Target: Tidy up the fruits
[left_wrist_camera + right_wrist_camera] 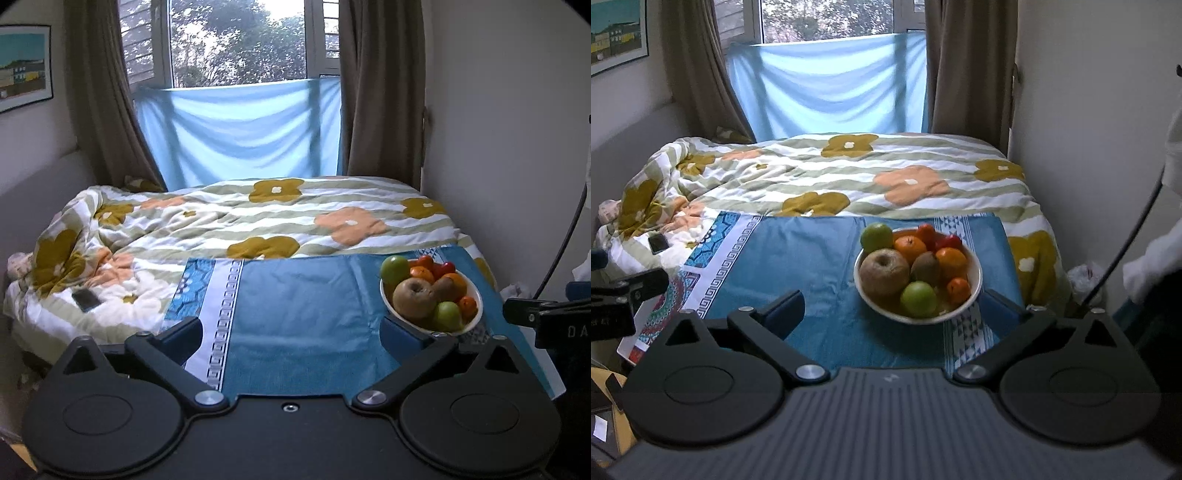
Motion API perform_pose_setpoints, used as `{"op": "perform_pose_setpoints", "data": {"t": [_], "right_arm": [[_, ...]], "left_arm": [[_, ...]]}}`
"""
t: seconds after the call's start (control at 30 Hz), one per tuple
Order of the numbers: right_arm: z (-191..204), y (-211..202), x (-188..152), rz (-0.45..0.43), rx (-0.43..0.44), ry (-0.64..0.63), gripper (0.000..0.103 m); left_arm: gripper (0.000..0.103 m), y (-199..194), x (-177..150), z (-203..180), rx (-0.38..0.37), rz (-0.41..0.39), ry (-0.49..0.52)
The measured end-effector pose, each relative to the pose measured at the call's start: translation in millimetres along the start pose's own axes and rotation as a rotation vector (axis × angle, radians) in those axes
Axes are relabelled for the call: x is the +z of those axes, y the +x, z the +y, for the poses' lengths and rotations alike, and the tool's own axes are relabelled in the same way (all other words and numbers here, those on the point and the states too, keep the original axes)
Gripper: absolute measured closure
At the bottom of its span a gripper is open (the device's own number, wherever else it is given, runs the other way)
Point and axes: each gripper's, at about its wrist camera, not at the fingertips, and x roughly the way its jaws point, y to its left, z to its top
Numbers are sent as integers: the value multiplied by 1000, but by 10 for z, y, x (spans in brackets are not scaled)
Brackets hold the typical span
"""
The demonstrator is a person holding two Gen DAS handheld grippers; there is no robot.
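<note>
A white bowl (975, 271) full of fruit stands on a blue patterned cloth (820, 258). In it are a large brown apple (884, 272), two green apples (876, 236), a kiwi (925, 268), several oranges (909, 247) and red fruit (948, 242). My right gripper (892, 306) is open and empty, with its fingers on either side of the bowl's near edge. My left gripper (291, 328) is open and empty over bare cloth (295, 295), with the bowl (476, 321) just beyond its right finger (402, 334). The brown apple (413, 297) is at the bowl's front.
The cloth lies on a surface at the foot of a bed with a flowered duvet (258, 218). A dark phone (86, 299) lies on the duvet at left. A wall (1089, 129) and a black cable (1126, 243) are at right. The other gripper's body (543, 314) shows at the right edge.
</note>
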Motion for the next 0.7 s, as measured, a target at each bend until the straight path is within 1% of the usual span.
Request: {"op": "perform_pose_setpoints", "data": {"t": [0.07,0.33,0.7], "right_arm": [[50,-12,-38,3,-6,4,0],[184,-57,-81,0,-11,8,0],[194,-79,-103,6,-18,30,0]], "left_arm": [[0,-37,-49,50,-5,-1,-6],[0,-117,-81,178,-4,-18,-8],[0,-140,-103,202,-5,-28,2]]}}
